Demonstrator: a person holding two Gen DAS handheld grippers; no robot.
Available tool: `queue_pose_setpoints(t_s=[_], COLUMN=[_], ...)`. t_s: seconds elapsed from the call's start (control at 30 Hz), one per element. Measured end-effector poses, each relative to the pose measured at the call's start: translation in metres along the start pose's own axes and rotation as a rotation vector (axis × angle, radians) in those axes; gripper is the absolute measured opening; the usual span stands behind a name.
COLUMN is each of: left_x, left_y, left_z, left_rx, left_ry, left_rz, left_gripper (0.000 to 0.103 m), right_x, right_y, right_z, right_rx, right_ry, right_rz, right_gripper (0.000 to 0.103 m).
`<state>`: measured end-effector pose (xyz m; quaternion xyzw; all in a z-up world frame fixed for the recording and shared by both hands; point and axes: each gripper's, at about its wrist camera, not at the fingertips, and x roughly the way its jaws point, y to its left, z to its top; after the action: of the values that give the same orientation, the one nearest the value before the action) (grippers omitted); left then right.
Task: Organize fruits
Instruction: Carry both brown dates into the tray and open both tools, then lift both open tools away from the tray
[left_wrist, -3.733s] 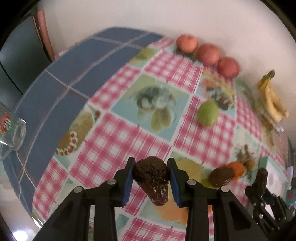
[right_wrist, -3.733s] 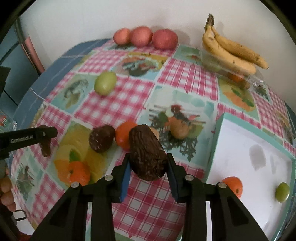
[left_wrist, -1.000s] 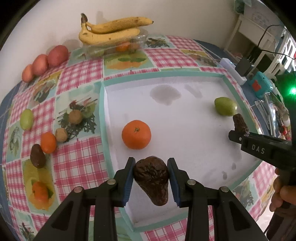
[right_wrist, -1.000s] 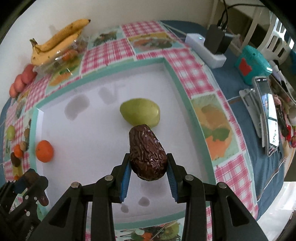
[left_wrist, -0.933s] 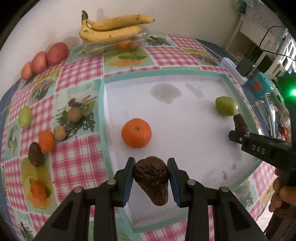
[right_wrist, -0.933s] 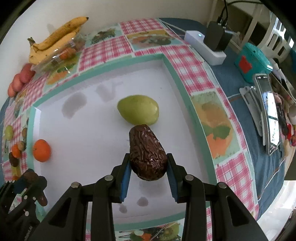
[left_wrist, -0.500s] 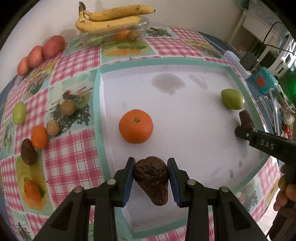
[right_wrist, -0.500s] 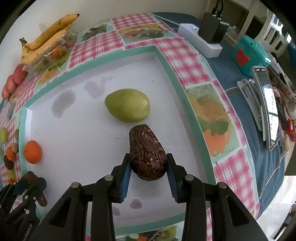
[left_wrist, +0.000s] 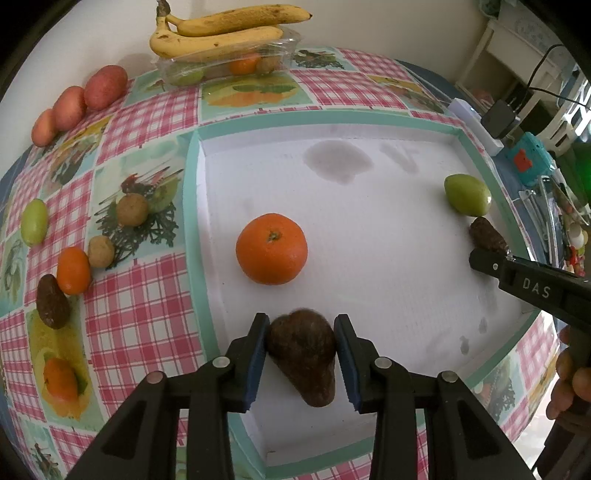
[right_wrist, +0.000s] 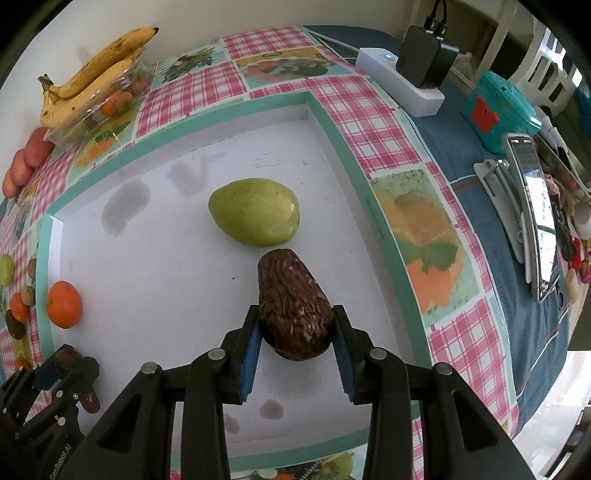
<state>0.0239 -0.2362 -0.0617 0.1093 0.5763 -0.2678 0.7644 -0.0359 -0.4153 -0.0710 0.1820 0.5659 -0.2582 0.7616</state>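
Observation:
Over the near part of the white tray (left_wrist: 369, 206), my left gripper (left_wrist: 300, 325) points down with a dark wrinkled avocado (left_wrist: 303, 354) between its blue pads. Its jaws are opening; the fruit looks blurred and still touches both pads. My right gripper (right_wrist: 295, 314) is shut on a second dark avocado (right_wrist: 290, 295), held just in front of a green fruit (right_wrist: 255, 211) in the tray's right part. An orange (left_wrist: 271, 248) lies in the tray ahead of the left gripper. The right gripper (left_wrist: 480, 254) also shows at the tray's right edge.
Bananas (left_wrist: 221, 33) lie on a clear box by the wall, with three reddish fruits (left_wrist: 70, 107) beside them. Several loose fruits, among them a dark avocado (left_wrist: 52, 306), sit on the checked cloth left of the tray. A power strip (right_wrist: 399, 85) and a phone (right_wrist: 535, 206) lie to the right.
Both grippers carried their avocados from the cloth to above the tray. In the last second the tray has drawn slightly closer, and the left avocado has gone blurred between its pads.

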Motion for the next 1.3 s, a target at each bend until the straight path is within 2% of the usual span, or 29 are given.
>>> queue_pose_setpoints(t_s=[0.13, 0.23, 0.3, 0.57, 0.63, 0.67, 0.7, 0.77, 0.87, 0.93, 1.3], left_x=[0.0, 0.0, 0.0, -0.008, -0.013, -0.015, -0.017, -0.021, -0.026, -0.029, -0.043], left_y=[0.0, -0.001, -0.001, -0.003, -0.005, -0.006, -0.008, -0.009, -0.01, -0.009, 0.005], left_z=[0.0, 0.0, 0.0, 0.001, 0.001, 0.001, 0.001, 0.002, 0.004, 0.005, 0.009], left_rx=[-0.008, -0.007, -0.009, -0.003, 0.015, 0.022, 0.03, 0.039, 0.043, 0.038, 0.001], left_ry=[0.003, 0.003, 0.003, -0.017, -0.031, -0.038, -0.046, -0.058, -0.077, -0.089, -0.137], left_rz=[-0.016, -0.016, -0.014, -0.011, -0.004, 0.0, 0.002, 0.004, 0.011, 0.018, 0.079], left_gripper=[0.05, 0.052, 0.055, 0.072, 0.075, 0.076, 0.077, 0.08, 0.091, 0.103, 0.103], right_x=[0.0, -0.001, -0.001, -0.001, -0.005, -0.007, -0.01, -0.015, -0.021, -0.023, -0.026], right_y=[-0.001, 0.001, 0.003, 0.009, 0.009, 0.01, 0.011, 0.009, 0.01, 0.011, 0.006], right_z=[0.0, -0.001, -0.002, -0.001, -0.001, 0.0, 0.001, 0.003, 0.004, 0.006, 0.005], right_rx=[-0.007, -0.019, -0.024, -0.029, -0.03, -0.029, -0.028, -0.027, -0.031, -0.03, -0.025], right_ry=[-0.003, -0.007, -0.005, -0.016, -0.027, -0.036, -0.044, -0.058, -0.079, -0.083, -0.111], right_rz=[0.001, -0.005, -0.009, -0.008, -0.006, -0.004, -0.002, -0.001, -0.008, -0.008, 0.0], right_gripper=[0.039, 0.041, 0.053, 0.056, 0.063, 0.071, 0.074, 0.074, 0.075, 0.078, 0.08])
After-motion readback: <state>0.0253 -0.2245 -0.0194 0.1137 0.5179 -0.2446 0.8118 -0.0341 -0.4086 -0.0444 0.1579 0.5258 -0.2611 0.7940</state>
